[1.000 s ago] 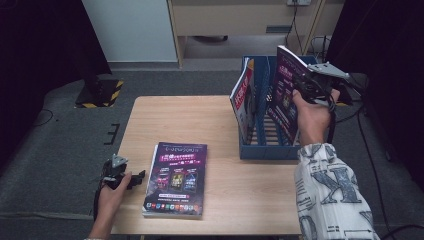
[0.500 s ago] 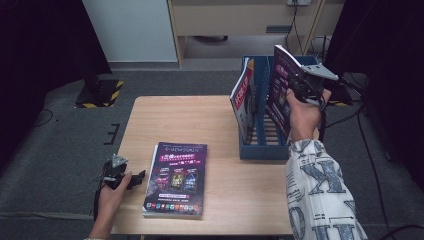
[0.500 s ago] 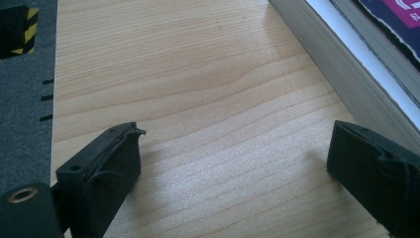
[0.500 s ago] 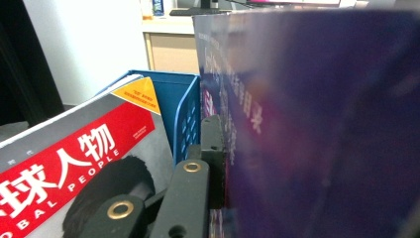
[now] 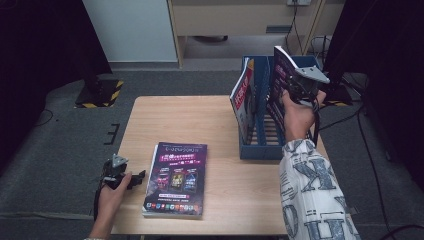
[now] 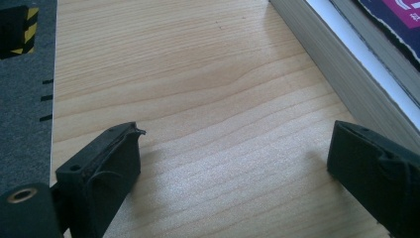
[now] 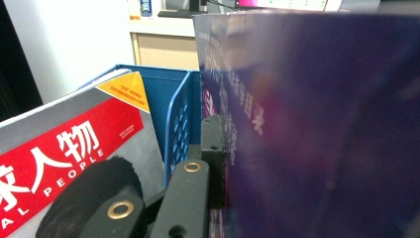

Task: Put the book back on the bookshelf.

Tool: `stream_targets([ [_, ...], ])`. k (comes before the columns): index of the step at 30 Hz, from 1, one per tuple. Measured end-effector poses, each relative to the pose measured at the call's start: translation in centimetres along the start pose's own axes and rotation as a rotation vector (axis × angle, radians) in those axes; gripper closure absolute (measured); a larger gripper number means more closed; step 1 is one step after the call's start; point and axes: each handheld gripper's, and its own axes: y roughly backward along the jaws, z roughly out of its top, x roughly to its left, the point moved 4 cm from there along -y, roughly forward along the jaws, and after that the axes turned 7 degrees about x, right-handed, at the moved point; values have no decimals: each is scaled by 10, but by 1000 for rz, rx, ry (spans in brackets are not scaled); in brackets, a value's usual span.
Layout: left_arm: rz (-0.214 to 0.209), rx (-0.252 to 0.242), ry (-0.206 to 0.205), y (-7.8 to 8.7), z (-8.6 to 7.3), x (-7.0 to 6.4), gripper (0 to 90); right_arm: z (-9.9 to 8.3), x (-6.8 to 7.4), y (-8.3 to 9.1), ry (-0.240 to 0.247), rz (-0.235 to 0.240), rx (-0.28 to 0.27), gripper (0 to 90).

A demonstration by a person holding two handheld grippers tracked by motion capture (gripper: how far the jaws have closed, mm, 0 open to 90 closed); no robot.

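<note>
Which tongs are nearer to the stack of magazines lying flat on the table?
Left. The left tongs sit open on the table just beside the flat magazine stack, not touching it. The right tongs are far off at the blue file rack, gripping an upright purple magazine.

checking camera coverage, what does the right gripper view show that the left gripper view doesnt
Right gripper view: the purple magazine clamped in the right gripper, the blue file rack and a red-and-grey magazine standing in it. Left gripper view: the open left gripper low over the bare wooden table, beside the edge of the magazine stack, with grey floor past the table's edge. Shared: each looks along its own black jaws, with a purple cover in frame.
</note>
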Motion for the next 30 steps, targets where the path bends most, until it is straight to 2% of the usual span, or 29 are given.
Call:
stream_targets([
  [15, -2, 1, 1, 0, 0, 0, 55, -12, 12, -14, 6, 5, -13, 827],
  [18, -1, 4, -3, 0, 0, 0, 55, -15, 12, -16, 2, -3, -13, 827],
  [22, 2, 1, -6, 0, 0, -1, 55, -19, 9, -18, -32, -12, -26, 826],
  [30, 1, 2, -6, 0, 0, 0, 55, -29, 10, -22, -24, -9, -41, 826],
])
